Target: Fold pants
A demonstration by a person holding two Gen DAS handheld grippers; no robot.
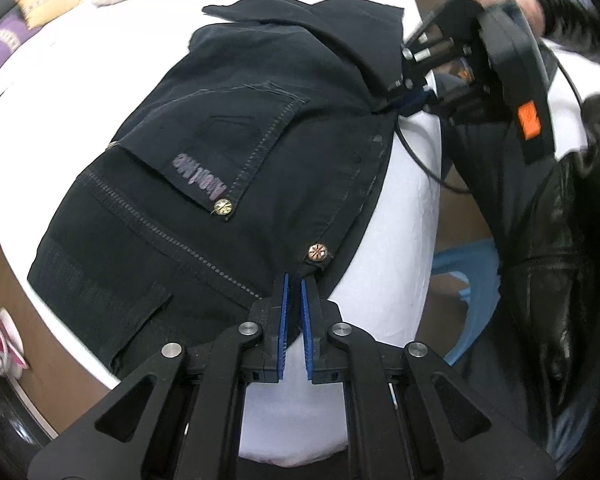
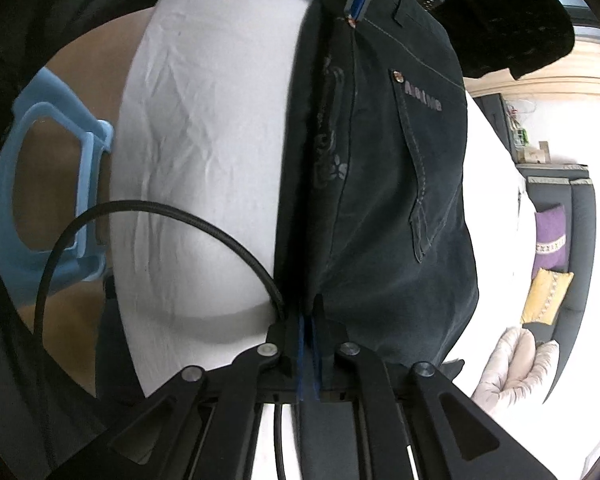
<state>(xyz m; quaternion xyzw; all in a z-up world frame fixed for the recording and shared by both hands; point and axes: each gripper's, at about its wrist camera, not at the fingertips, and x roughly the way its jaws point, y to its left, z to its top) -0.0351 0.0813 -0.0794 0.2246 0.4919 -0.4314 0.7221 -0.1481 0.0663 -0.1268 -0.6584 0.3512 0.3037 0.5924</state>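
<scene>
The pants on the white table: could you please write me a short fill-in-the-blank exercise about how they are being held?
1. Both grippers are shut on the edge of the dark ____.
2. The pads of the left gripper are coloured ____.
3. The table under the garment has a ____ cover.
4. The right gripper has a black ____ looping beside it.

Missing words: pants; blue; white; cable
</scene>
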